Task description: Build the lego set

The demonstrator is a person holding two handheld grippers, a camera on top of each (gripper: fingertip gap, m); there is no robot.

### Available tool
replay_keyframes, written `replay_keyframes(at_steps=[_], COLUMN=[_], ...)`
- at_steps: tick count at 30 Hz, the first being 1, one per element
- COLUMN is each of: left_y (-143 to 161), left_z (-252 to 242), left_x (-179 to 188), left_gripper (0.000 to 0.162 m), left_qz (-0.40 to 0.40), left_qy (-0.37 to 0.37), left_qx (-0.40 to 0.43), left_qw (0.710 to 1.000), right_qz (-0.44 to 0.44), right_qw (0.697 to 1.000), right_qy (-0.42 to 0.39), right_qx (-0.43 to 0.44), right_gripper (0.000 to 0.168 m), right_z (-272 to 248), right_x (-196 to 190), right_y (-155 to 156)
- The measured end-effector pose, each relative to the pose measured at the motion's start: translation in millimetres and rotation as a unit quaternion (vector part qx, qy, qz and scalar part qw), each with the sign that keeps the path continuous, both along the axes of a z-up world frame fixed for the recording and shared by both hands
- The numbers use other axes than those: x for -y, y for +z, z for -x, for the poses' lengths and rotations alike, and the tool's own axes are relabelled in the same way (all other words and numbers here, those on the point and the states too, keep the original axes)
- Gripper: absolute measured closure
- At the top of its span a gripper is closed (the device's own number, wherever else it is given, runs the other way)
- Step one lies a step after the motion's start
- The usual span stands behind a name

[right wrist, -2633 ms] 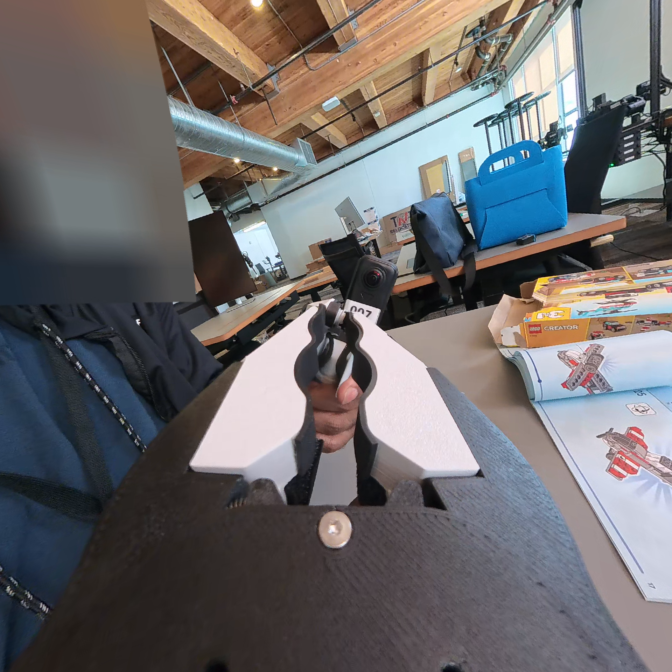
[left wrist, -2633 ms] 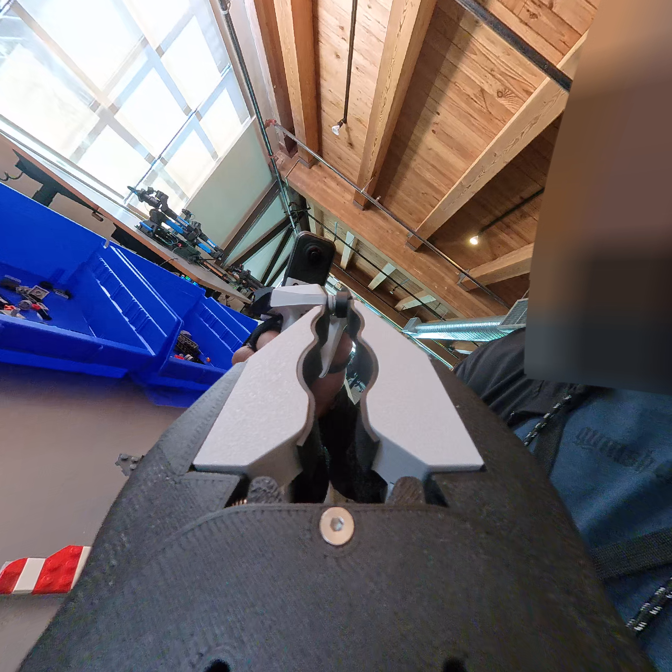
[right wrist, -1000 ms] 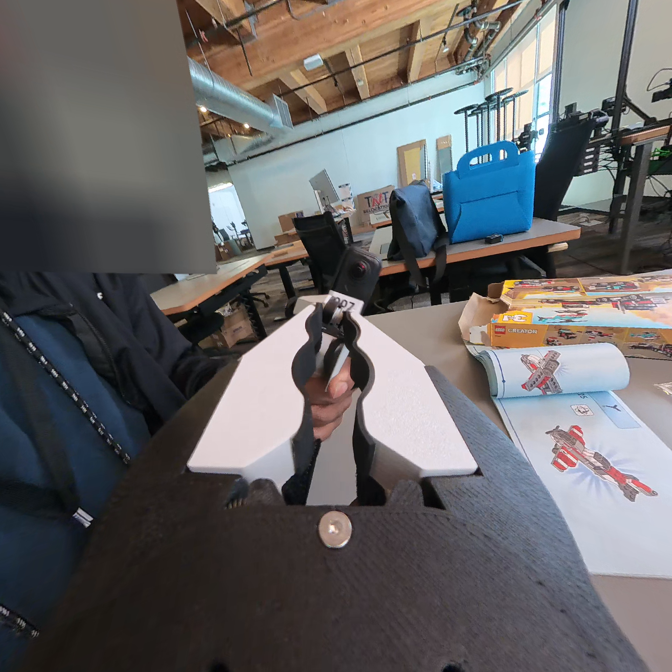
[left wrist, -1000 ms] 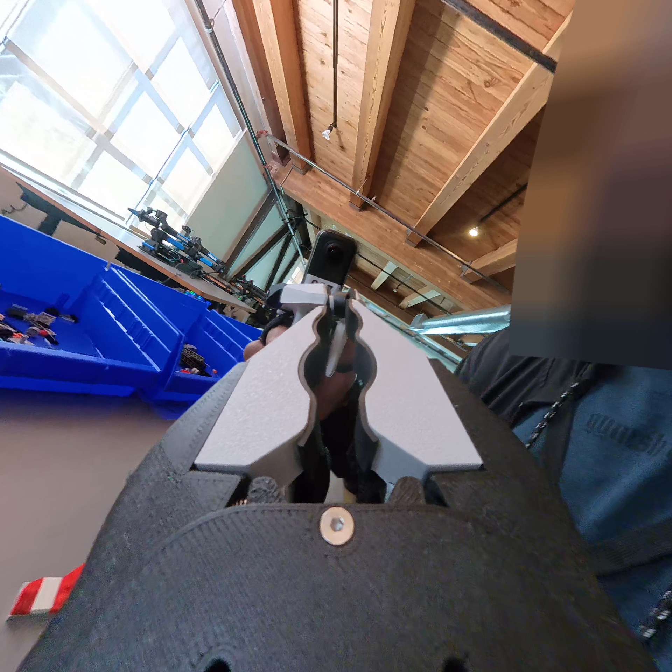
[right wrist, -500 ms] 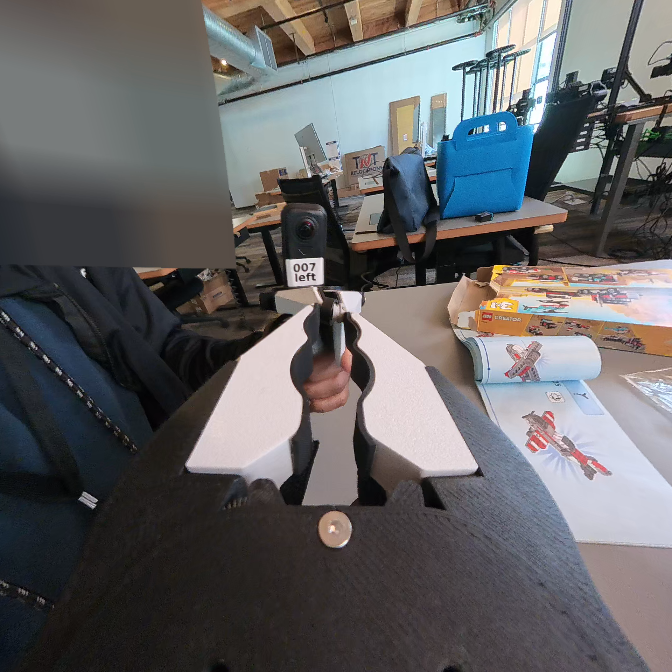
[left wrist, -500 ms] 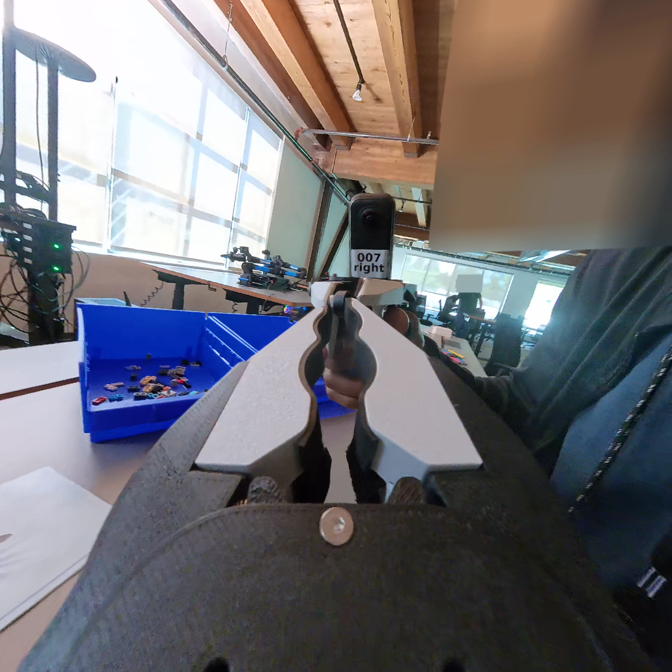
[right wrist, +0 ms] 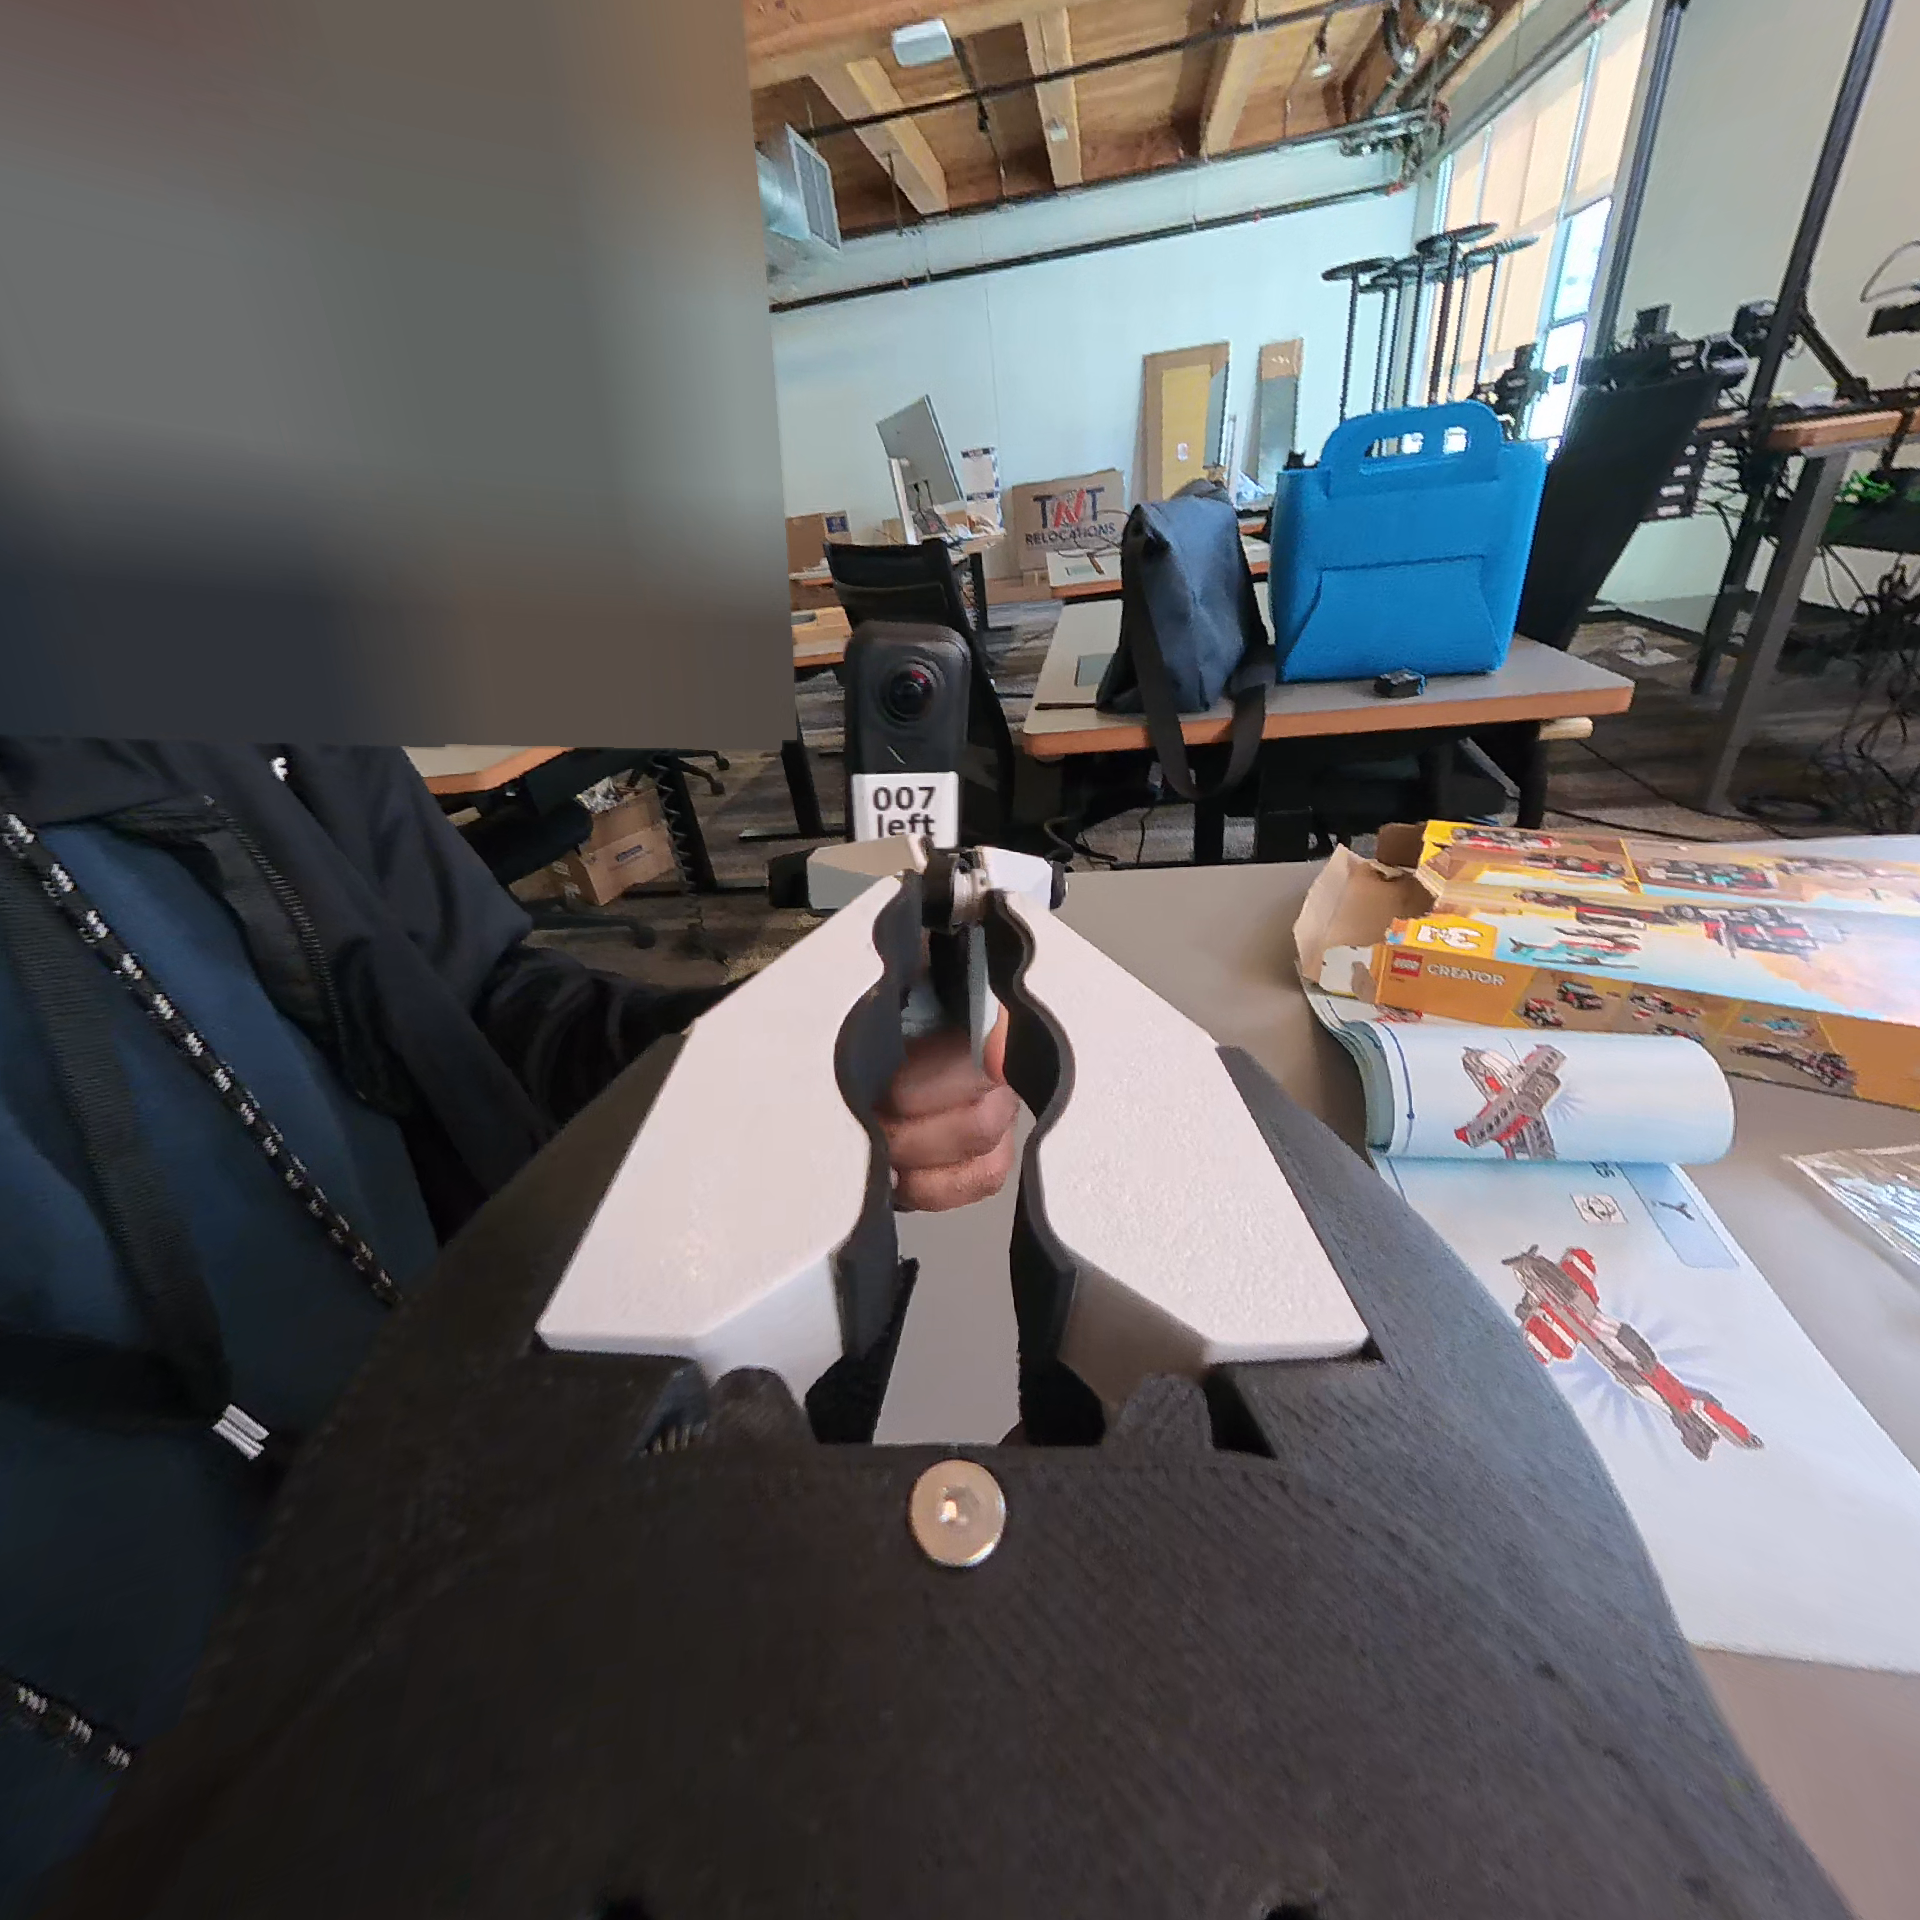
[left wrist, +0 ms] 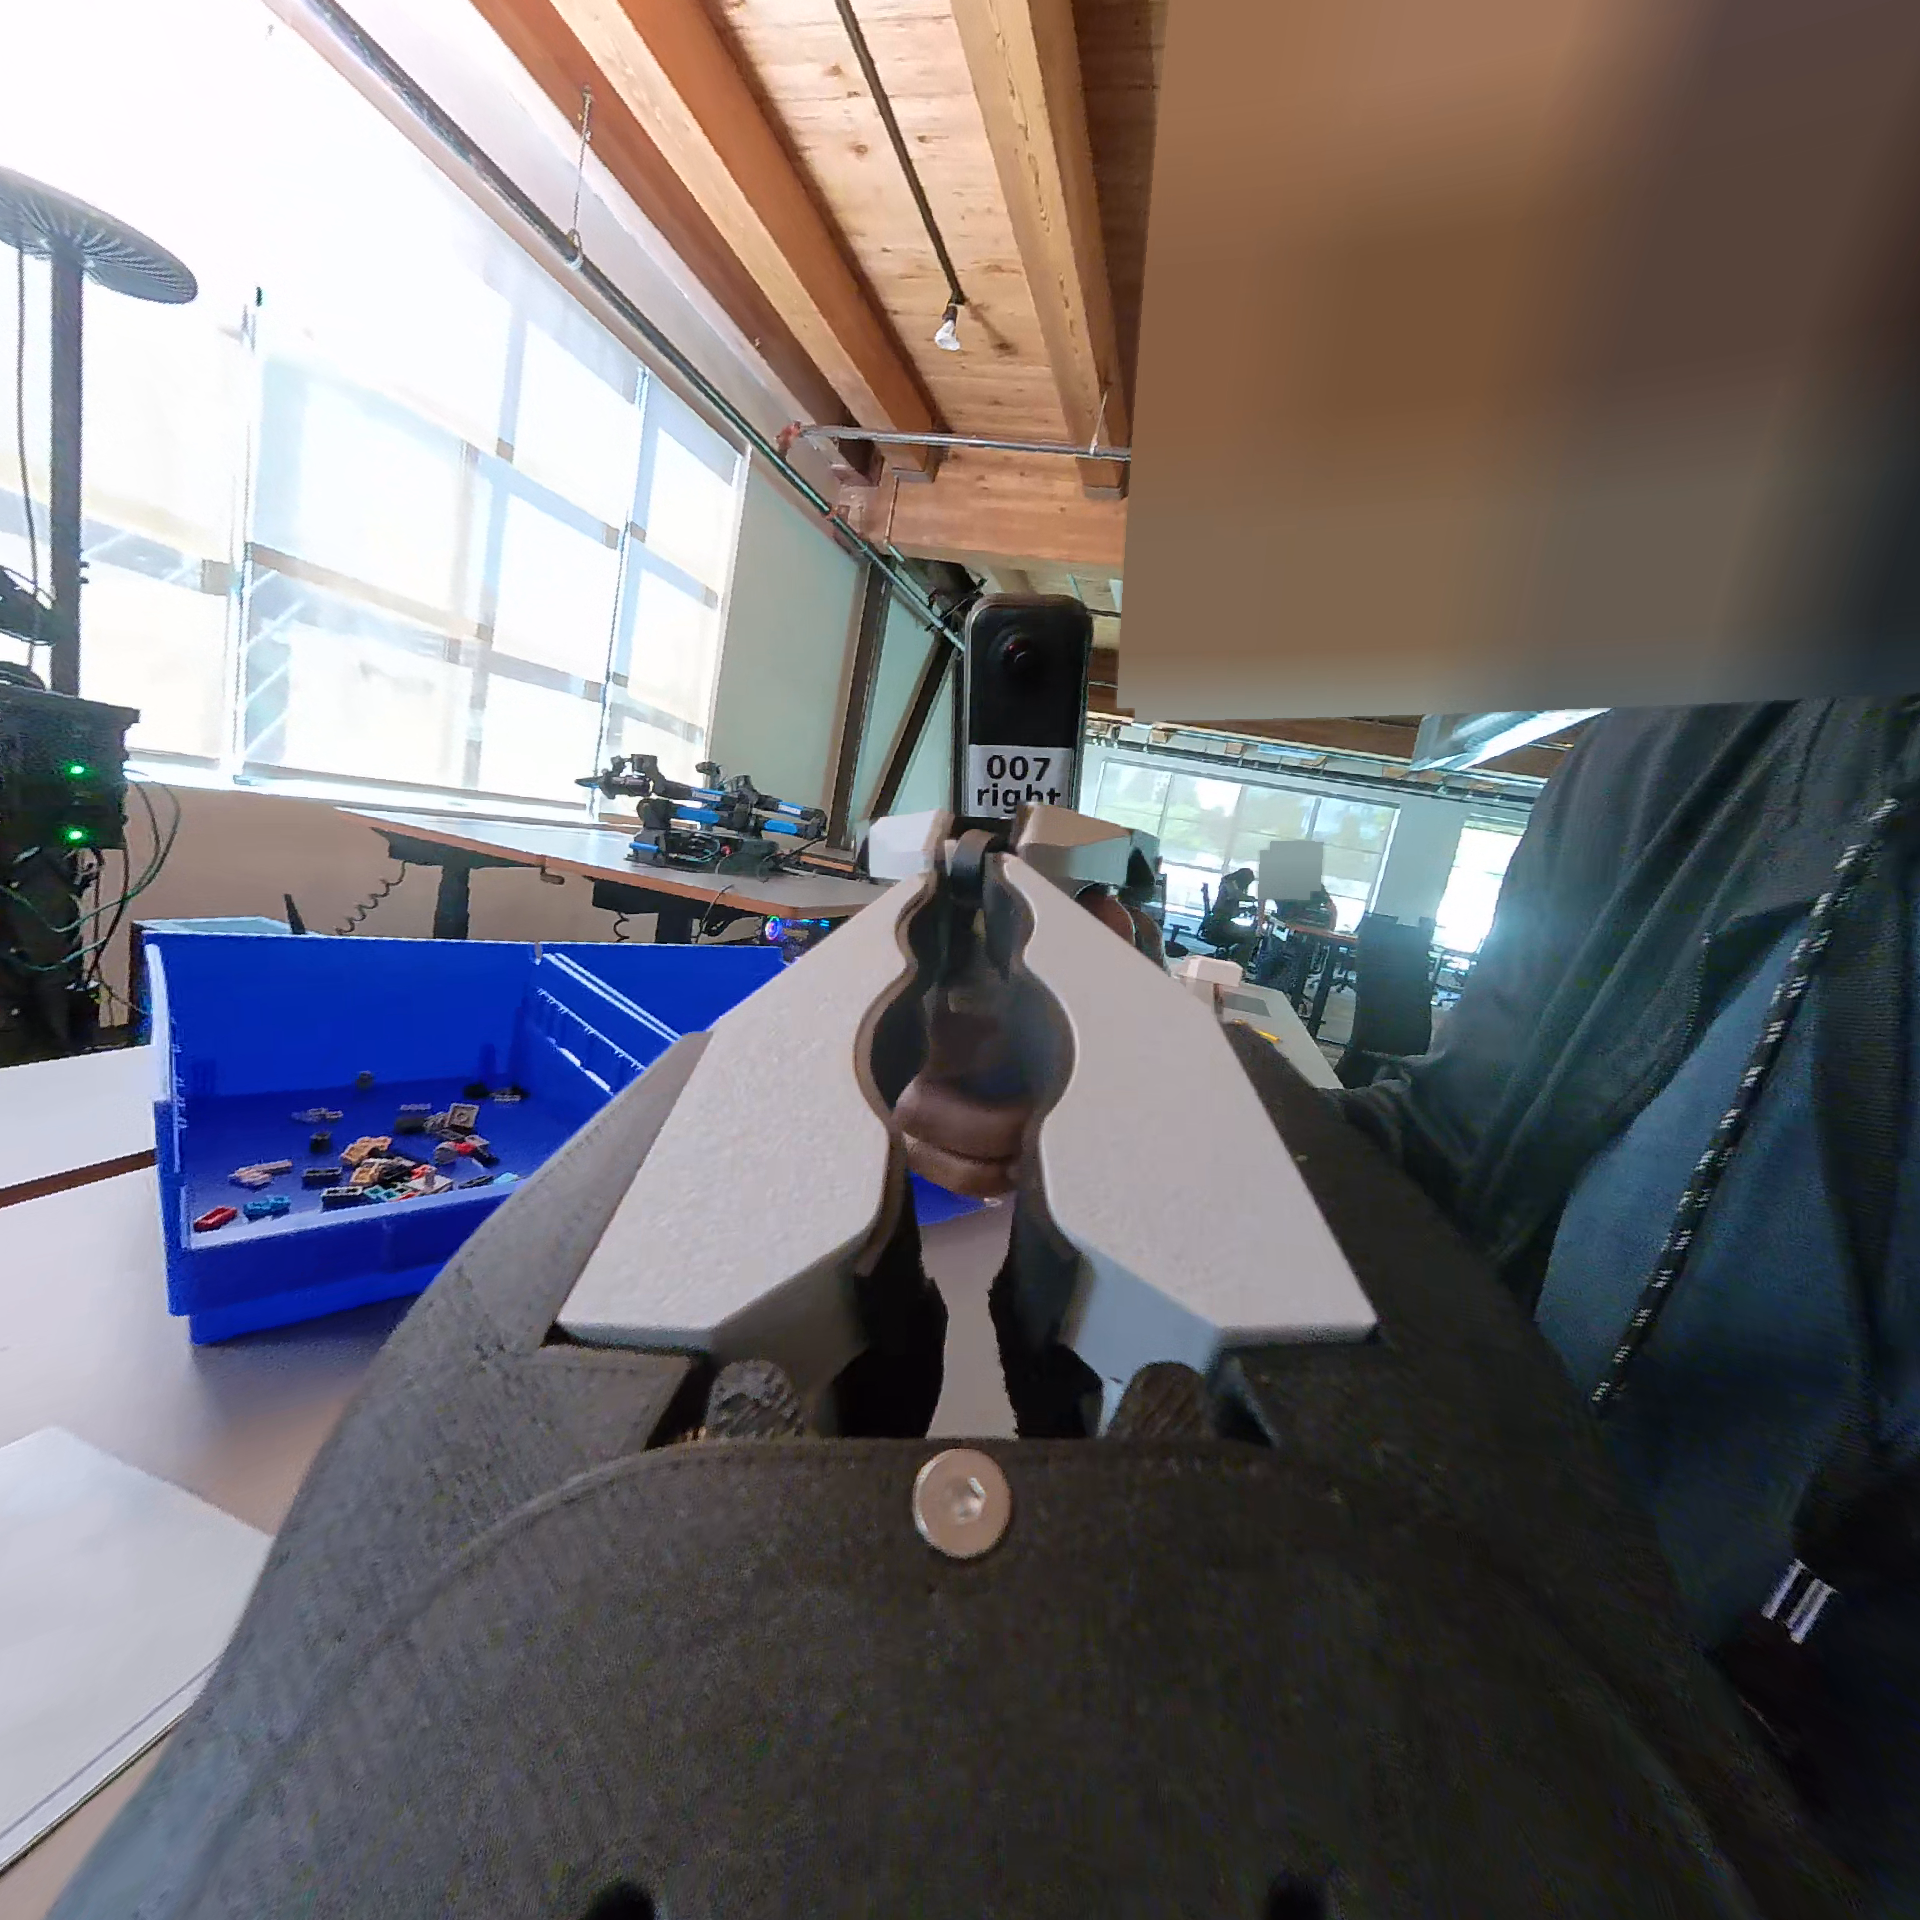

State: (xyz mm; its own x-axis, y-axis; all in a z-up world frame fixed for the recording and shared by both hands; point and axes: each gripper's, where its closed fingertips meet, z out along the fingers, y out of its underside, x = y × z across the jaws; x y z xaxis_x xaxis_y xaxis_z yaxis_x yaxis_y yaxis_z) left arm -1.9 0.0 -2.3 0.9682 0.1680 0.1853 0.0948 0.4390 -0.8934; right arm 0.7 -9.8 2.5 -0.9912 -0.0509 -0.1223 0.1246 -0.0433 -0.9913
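Observation:
My left gripper and right gripper are held in the air, pointing at each other tip to tip. The left gripper's jaws are closed on a small black lego piece. The right gripper's jaws are closed on a small grey round lego piece. In each view the other gripper's grey fingers and its camera stand right behind the tips. A hand grips the left handle. How the two pieces join is hidden.
A blue bin with several loose lego pieces stands on the grey table at left. A yellow lego box and the open instruction booklet lie at right. A white sheet lies near left. The person's torso is close behind. My left and right fingertips are right by each other.
Both grippers have tilted down to level, so the left view now shows the bin and table instead of the ceiling. Their tips have stayed together.

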Motion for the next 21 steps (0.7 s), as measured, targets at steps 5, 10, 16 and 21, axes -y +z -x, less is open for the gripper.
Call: replay_keyframes(at_steps=[5,10,16,21], left_y=[0.7,-2.1,-4.6,-5.2], left_z=[-2.4,-2.8,-2.9,-6.8], left_x=[1.3,0.2,-1.8,-3.6], left_gripper=[0.155,0.154,0.147,0.148], left_qz=[0.001,0.021,0.029,0.029], left_qy=[-0.005,-0.001,-0.003,-0.018], left_qx=[-0.008,-0.012,-0.01,-0.011], left_qw=[1.0,1.0,1.0,0.999], right_qz=[0.002,-0.009,-0.015,-0.02], right_qw=[1.0,1.0,1.0,0.999], right_qy=[0.001,-0.002,0.014,0.032], right_qx=[-0.016,-0.026,-0.023,-0.017], right_gripper=[0.157,0.156,0.156,0.156], right_z=[-3.2,-2.6,-5.7,-10.2], right_x=[1.2,0.8,-1.3,-2.7], right_y=[0.5,-2.5,-4.8,-6.6])
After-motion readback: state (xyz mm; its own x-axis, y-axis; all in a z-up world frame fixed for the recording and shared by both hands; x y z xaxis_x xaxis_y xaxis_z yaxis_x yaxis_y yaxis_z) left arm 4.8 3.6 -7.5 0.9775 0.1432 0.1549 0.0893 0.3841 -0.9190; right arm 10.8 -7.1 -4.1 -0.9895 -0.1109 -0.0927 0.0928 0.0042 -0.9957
